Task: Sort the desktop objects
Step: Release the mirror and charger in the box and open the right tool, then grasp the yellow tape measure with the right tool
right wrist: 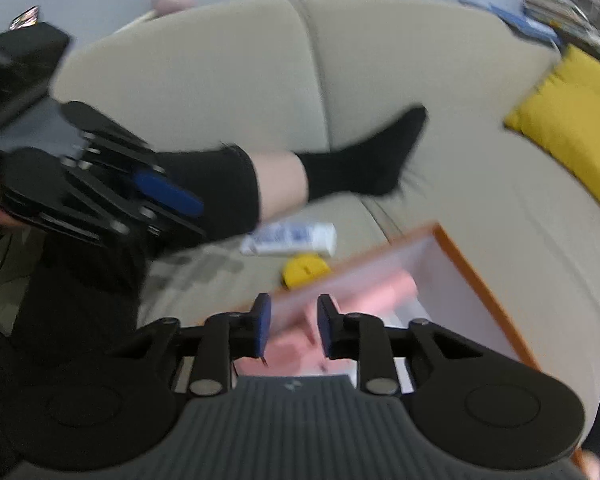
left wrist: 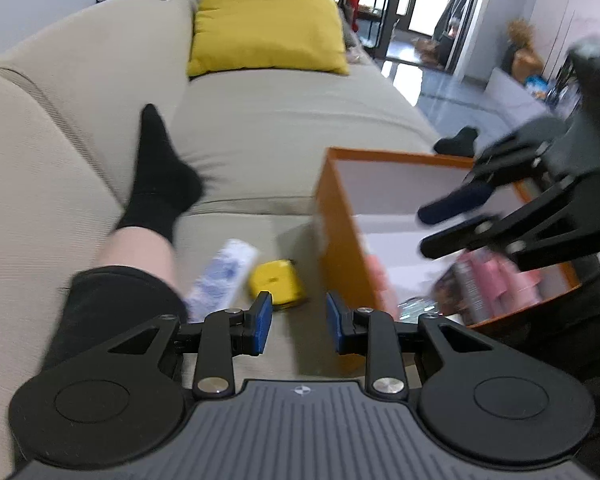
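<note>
on the sofa seat [left wrist: 284, 128], left wrist view: orange box [left wrist: 336, 240] with white inside, standing at the seat's front part; pink packets [left wrist: 496, 280] lying in it. white tube [left wrist: 220, 276] and yellow tape measure [left wrist: 276, 282] lie just beside each other on the seat, outside the box's left wall. left gripper [left wrist: 299, 322] above the seat by that wall, jaws apart, nothing between. right gripper [left wrist: 446, 230] over the box, blurred. a leg in a black sock [left wrist: 160, 176] rests on the seat; yellow cushion [left wrist: 266, 24] at the far end.

right wrist view: right gripper [right wrist: 291, 328] over the box [right wrist: 480, 276], jaws apart, empty, pink packets [right wrist: 380, 296] below. left gripper [right wrist: 180, 204] jaws parted, empty. tube [right wrist: 292, 240] and tape measure [right wrist: 306, 268] near the box's far wall.
</note>
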Tool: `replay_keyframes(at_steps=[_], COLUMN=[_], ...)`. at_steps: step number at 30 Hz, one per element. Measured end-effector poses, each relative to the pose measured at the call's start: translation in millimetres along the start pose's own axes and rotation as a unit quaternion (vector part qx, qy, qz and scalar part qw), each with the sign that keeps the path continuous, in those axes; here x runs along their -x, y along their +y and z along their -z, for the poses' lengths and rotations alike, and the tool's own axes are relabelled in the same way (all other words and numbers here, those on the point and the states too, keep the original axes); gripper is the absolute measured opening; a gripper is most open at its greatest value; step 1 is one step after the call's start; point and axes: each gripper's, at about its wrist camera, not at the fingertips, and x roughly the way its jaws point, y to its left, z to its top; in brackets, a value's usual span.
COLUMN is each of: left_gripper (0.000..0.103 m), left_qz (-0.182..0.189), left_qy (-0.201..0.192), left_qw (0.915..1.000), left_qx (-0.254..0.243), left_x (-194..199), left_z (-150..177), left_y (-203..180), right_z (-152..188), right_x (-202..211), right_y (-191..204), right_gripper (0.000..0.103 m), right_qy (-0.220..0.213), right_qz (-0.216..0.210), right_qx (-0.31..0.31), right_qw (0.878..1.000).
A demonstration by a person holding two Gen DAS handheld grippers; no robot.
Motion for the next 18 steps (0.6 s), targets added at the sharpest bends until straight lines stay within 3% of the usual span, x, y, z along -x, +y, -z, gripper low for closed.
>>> replay_keyframes(at_steps=[4,7,11,14,18], left_gripper=[0.033,0.033,0.033,0.034,0.036], left_qz=[-0.015,-0.019,-0.028,-0.040,-0.035], left_qy=[0.018,0.043,0.077,0.090,0.096], left_qw=[0.9991,0.9970,0.9940,0.9915,0.9909], left_qx=[-0.036,-0.061,-0.073,-0.085,-0.087], left_x=[-16.2,-38.1,-74.2,-95.3,-109.3], left_z=[-1.8,-2.5,-2.9,0.4,6.4], left_y=[14.6,22.6,35.0,39.4,43.8], right_z=[-29.6,-50.4,-68.5,-73.8,-74.3], right_x=[-14.0,-43.5,-103.3,-142.3,-176.1], right_y=[19.8,24.4,22.7,14.5,11.0], right_gripper=[0.037,0.042,0.047,0.054,0.056], right_qy=[0.018,0.062,0.148,0.193,0.243], right_qz=[0.006,-0.002,0.004,-0.004,-0.011], right_qx=[0.072,0.117,0.168,0.184,0.195], right_qw=[0.997,0.991,0.975,0.964,0.950])
